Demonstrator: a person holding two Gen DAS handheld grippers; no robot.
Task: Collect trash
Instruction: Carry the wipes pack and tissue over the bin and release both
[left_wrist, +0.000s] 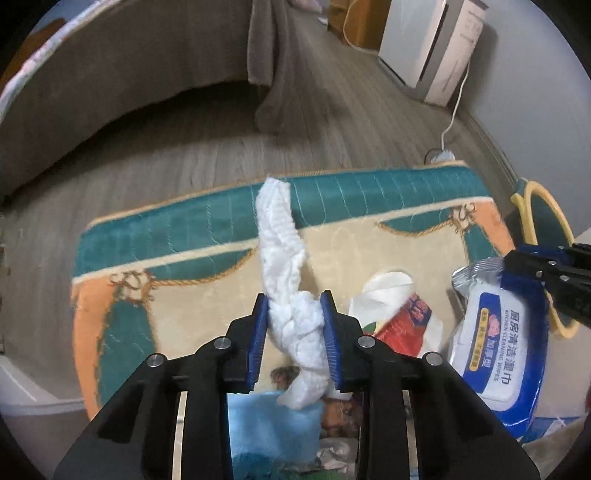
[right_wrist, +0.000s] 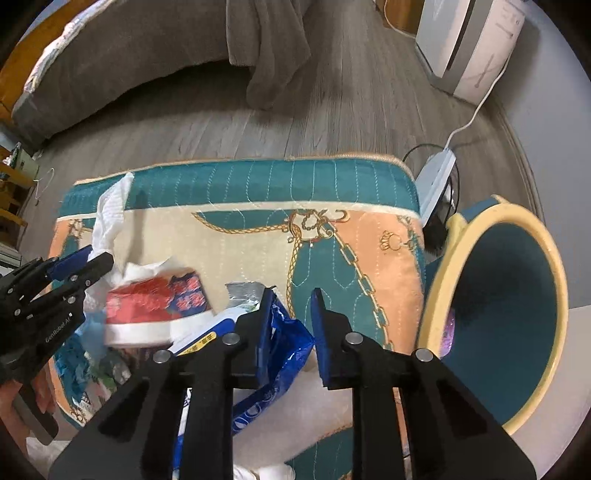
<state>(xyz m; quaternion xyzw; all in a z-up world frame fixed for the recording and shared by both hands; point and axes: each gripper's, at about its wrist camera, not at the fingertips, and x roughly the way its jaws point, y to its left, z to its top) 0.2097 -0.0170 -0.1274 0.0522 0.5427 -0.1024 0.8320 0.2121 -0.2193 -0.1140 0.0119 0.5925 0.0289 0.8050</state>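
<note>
Left gripper (left_wrist: 294, 332) pinches a twisted white paper towel (left_wrist: 280, 240) lying crumpled on the patterned rug (left_wrist: 184, 236); right gripper (right_wrist: 291, 332) grips the blue wipes pack (right_wrist: 280, 350).

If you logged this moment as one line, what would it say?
left tongs: gripping twisted white tissue | right tongs: at blue wipes pack | bin: beside rug

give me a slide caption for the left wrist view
Left gripper pinches a twisted white paper towel above the patterned rug, beside a wet-wipes pack and a red wrapper.
</note>
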